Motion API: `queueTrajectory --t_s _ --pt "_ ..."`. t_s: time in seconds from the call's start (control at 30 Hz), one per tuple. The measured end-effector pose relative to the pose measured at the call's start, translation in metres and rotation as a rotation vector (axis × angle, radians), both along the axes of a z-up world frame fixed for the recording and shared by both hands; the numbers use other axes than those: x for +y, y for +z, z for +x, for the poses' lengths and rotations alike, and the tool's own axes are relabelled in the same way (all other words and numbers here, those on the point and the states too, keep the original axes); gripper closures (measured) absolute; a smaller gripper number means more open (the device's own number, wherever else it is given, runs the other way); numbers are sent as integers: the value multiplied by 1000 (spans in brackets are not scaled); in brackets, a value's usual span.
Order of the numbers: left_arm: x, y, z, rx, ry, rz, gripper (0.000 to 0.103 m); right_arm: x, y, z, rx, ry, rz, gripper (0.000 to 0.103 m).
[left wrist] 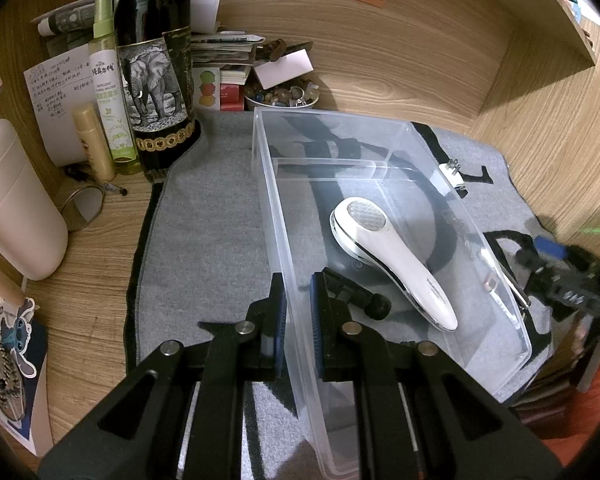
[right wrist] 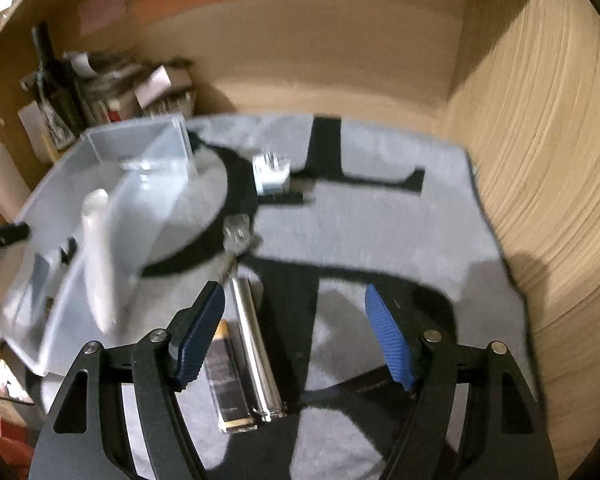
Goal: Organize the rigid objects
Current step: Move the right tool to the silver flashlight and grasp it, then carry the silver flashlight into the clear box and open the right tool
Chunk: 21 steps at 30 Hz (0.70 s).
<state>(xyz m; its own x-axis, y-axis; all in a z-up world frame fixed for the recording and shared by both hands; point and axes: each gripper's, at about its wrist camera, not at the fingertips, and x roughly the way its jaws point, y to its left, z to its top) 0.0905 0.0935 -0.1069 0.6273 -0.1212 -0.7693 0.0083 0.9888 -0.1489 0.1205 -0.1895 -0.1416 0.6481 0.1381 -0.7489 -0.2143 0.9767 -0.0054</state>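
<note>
A clear plastic bin lies on a grey mat. Inside lie a white handheld device and a small black item. My left gripper is shut on the bin's left wall, one pad on each side. In the blurred right wrist view my right gripper is open and empty above the mat. Below it lie a silver metal cylinder with a clear tip and a flat dark case. A white plug adapter stands farther back. The bin is at left.
At the back left stand a dark wine bottle, a green spray bottle, a beige tube and a bowl of stones. A beige container is at left. Wooden walls close in behind and right.
</note>
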Motion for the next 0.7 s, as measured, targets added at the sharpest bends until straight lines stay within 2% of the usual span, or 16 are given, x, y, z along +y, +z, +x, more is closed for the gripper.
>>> queueTrajectory --t_s 0.13,0.17,0.23,0.4,0.43,0.47,0.7 --pt "0 0 0 0 0 0 93 0 -31 6 97 3 2 37" --pt "0 0 0 0 0 -1 93 0 -35 6 109 6 4 41" --pt "0 0 0 0 0 0 93 1 -38 3 98 4 -9 43" --pt "0 0 0 0 0 -1 93 -7 -34 0 78 -30 0 73" --pt "0 0 0 0 0 -1 93 -9 -34 1 78 -35 4 85" --pt "0 0 0 0 0 -1 93 -10 -32 2 78 -42 6 88" --pt "0 0 0 0 0 -1 93 -10 -21 3 48 -50 26 89"
